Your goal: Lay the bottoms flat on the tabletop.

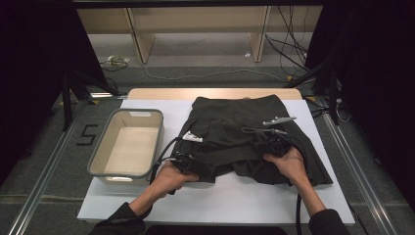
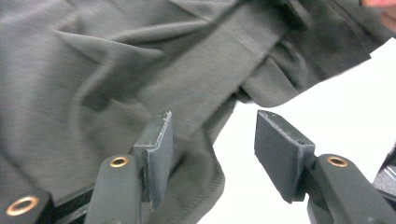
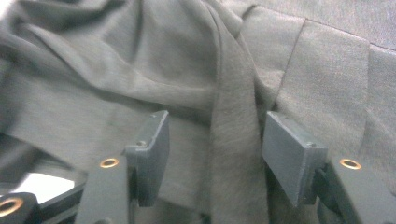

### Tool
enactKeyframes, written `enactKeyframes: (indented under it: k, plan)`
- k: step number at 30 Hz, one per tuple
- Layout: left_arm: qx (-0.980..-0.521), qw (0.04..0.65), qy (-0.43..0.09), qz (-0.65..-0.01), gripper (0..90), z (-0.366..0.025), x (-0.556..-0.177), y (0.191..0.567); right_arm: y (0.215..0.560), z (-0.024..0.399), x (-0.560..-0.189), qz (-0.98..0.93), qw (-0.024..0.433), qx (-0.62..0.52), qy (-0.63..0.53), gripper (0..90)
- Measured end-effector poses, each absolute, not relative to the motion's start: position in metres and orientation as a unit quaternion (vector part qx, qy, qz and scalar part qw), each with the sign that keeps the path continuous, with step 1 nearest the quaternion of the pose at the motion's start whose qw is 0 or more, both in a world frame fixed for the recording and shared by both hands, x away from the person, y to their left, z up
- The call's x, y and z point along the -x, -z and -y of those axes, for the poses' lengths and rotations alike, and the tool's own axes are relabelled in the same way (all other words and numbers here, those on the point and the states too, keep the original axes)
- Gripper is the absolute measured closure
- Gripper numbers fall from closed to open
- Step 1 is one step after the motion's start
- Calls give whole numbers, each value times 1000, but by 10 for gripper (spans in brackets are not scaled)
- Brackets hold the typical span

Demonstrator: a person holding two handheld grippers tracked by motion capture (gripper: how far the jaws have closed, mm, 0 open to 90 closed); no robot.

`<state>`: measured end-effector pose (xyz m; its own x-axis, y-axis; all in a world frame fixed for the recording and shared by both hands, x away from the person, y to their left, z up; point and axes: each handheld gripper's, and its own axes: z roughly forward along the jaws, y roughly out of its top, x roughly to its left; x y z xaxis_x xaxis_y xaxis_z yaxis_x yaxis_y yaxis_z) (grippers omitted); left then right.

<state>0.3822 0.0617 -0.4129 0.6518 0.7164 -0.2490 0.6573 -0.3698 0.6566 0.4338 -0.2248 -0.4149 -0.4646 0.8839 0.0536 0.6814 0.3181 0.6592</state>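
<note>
Dark olive-grey cloth, a pleated skirt (image 1: 244, 134), lying spread on the white sheet (image 1: 230, 196) covering the table (image 1: 161, 93), right of centre, waistband toward the far edge and hem toward the person

Lying folded over itself along the near edge, with a white label (image 1: 192, 137) showing on the left part

Resting at the near left corner of the skirt: left gripper (image 1: 183, 159), held by the left hand (image 1: 169, 177), jaws standing apart and gripping nothing; in the left gripper view (image 2: 212, 149), hem of the cloth curling just beside the left jaw and partly under it, bare white sheet between the pads

Resting on the near right part of the skirt: right gripper (image 1: 266, 144), held by the right hand (image 1: 288, 164), jaws likewise standing well apart; in the right gripper view (image 3: 215, 154), a raised fold of cloth running up between the two pads, neither pad pressing on it

Standing left of the skirt, near but not touching it: grey basket (image 1: 100, 152), pale inside, at the left edge of the sheet

Trailing off toward the near edge from each gripper: black cable
</note>
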Motion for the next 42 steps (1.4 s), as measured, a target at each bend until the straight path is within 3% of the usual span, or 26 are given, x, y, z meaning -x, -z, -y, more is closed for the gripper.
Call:
enactKeyframes:
  k: [8, 13, 17, 20, 26, 30, 34, 38, 42]
  plan:
    - [-848, 333, -29, -411, 434, -44, -377, 441, 401, 218, -405, -794, 140, -478, -349, 395]
    - [-853, 306, -40, -421, 364, -36, -378, 454, 409, 199, -390, -814, 121, -453, -342, 396]
    - [-856, 293, -52, -422, 372, -33, -383, 463, 421, 185, -384, -830, 107, -439, -327, 405]
    - [-860, 285, -58, -420, 443, -33, -385, 470, 432, 179, -382, -839, 83, -432, -319, 417]
    - [-856, 294, -53, -421, 735, -40, -389, 466, 452, 170, -385, -854, 73, -429, -286, 444]
    - [-858, 301, -51, -412, 831, -46, -390, 456, 464, 166, -389, -865, 84, -421, -261, 464]
    - [-850, 321, -42, -415, 842, -55, -391, 447, 471, 166, -393, -865, 96, -423, -252, 558]
    - [-844, 335, -25, -418, 849, -65, -395, 441, 469, 168, -392, -866, 108, -423, -245, 801]
    - [-844, 343, -16, -412, 856, -72, -395, 437, 459, 173, -386, -870, 99, -415, -248, 867]
